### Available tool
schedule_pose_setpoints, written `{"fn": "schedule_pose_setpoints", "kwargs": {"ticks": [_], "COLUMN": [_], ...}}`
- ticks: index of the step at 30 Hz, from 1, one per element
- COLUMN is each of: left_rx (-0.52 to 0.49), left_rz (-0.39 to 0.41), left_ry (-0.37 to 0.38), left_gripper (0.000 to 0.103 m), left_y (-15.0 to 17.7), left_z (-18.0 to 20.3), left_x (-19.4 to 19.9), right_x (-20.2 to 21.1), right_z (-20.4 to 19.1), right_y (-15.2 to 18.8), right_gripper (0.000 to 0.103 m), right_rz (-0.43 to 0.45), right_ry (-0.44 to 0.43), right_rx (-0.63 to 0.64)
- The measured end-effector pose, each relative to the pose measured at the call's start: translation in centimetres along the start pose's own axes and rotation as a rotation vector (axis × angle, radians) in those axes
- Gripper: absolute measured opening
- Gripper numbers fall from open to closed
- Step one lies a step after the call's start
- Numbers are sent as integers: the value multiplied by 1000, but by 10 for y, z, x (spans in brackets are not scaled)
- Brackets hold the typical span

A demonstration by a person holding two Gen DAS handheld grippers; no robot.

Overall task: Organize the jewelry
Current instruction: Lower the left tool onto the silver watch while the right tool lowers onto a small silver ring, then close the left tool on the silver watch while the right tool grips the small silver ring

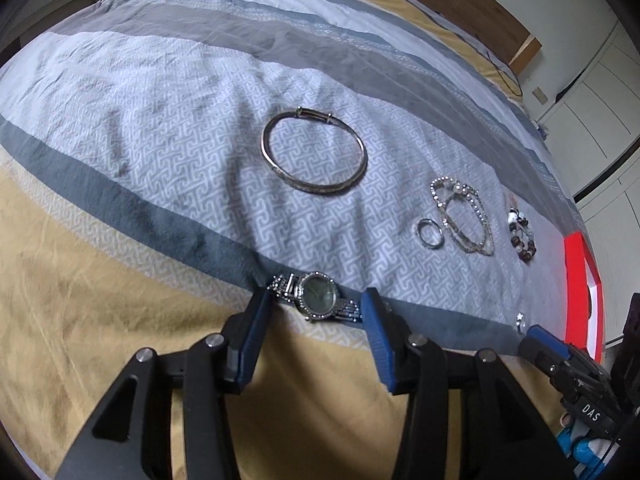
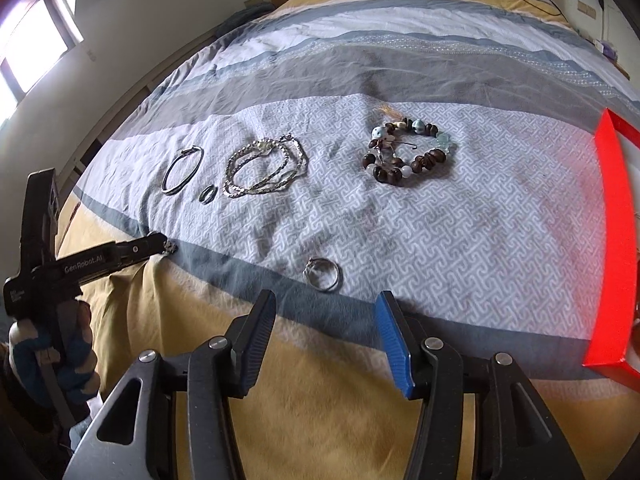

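Observation:
A silver watch [image 1: 316, 296] with a stone-set bezel lies flat on the striped bedspread [image 1: 168, 128]. It sits between the blue pads of my left gripper [image 1: 316, 298], which stands open around it; the band ends lie close to the pads. My right gripper [image 2: 326, 298] is open with nothing between its fingers, and a silver ring [image 2: 313, 267] lies just beyond its tips. The left wrist view shows that ring [image 1: 519, 320] small, by the right gripper's finger [image 1: 538, 334]. In the right wrist view the left gripper's finger [image 2: 152, 242] is at the far left.
Farther back on the bed lie a metal bangle [image 1: 314, 115] [image 2: 173, 192], a small ring [image 1: 418, 230] [image 2: 203, 197], a heap of silver chains [image 1: 452, 190] [image 2: 240, 192] and a brown bead bracelet [image 1: 527, 255] [image 2: 390, 176]. A red box [image 1: 580, 292] [image 2: 612, 240] stands at the right. Gloved hand [image 2: 60, 360].

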State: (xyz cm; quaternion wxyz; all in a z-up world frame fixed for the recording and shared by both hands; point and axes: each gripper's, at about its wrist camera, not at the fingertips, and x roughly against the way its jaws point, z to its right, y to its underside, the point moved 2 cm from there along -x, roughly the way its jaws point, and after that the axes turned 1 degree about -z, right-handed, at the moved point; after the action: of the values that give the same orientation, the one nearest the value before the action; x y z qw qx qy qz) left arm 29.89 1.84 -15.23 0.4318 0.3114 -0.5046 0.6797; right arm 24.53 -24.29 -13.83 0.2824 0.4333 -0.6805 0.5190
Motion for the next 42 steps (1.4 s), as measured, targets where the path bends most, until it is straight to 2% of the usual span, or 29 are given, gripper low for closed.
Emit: {"fn": "schedule_pose_setpoints", "kwargs": {"ticks": [5, 7, 9, 12, 15, 30, 42], "left_rx": [-39, -55, -77, -94, -103, -83, -115], "left_rz": [32, 42, 48, 53, 45, 67, 126], "left_ry": [-43, -60, -74, -86, -74, -3, 25], "left_gripper": [42, 37, 35, 30, 17, 16, 16], "left_y": [0, 0, -1, -1, -3, 1, 10], "left_z": [9, 13, 16, 18, 20, 26, 41], "left_x": [-4, -5, -7, -8, -7, 20, 76], "right_x": [-10, -14, -18, -23, -27, -4, 52], "right_z": [3, 1, -1, -4, -7, -6, -13], "right_y": [-7, -9, -10, -10, -9, 1, 13], "right_gripper": [51, 45, 33, 21, 21, 20, 20], "right_rz": [13, 16, 14, 7, 4, 13, 89], "right_ry": [-1, 9, 18, 13, 24, 13, 9], "right_rx": [-18, -10, 0, 7, 34, 40, 30]}}
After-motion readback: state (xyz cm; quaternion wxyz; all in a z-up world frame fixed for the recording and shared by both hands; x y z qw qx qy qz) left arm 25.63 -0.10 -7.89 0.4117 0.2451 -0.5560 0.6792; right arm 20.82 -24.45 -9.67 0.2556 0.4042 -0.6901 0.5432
